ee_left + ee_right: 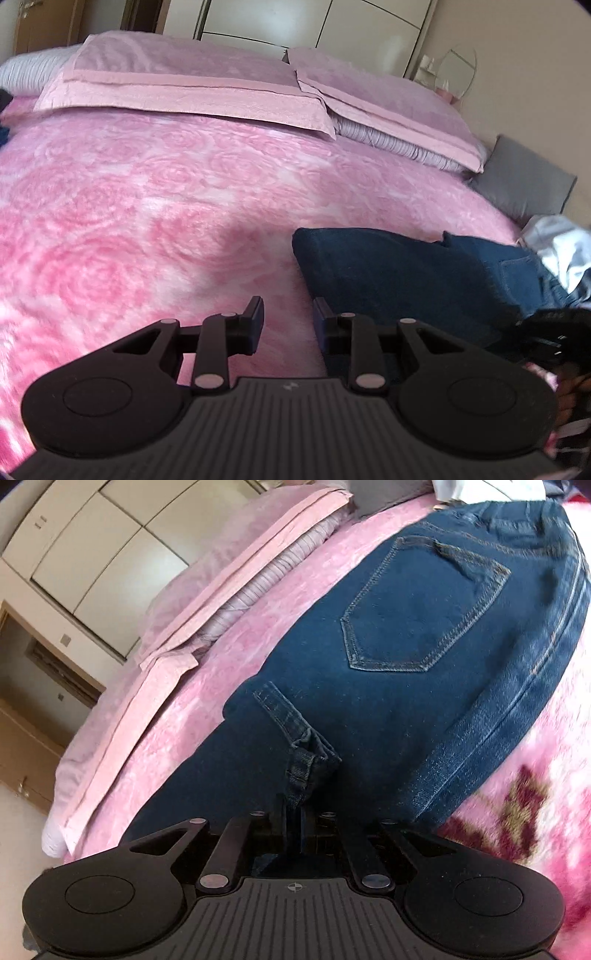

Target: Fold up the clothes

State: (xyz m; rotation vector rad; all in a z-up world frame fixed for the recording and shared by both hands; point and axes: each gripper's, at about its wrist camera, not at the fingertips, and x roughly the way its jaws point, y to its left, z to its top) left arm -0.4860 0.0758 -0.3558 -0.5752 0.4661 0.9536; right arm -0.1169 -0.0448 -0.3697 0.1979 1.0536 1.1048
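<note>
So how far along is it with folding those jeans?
Partly there. The jeans already lie doubled over on the pink blanket. The right tongs pinch a denim fold; the left tongs hang open, empty. Further folds remain, and pale clothing waits.

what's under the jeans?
The jeans lie on the pink blanket, which shows all around them. Anything between jeans and blanket is covered and cannot be seen.

No legible text or labels anywhere.
</note>
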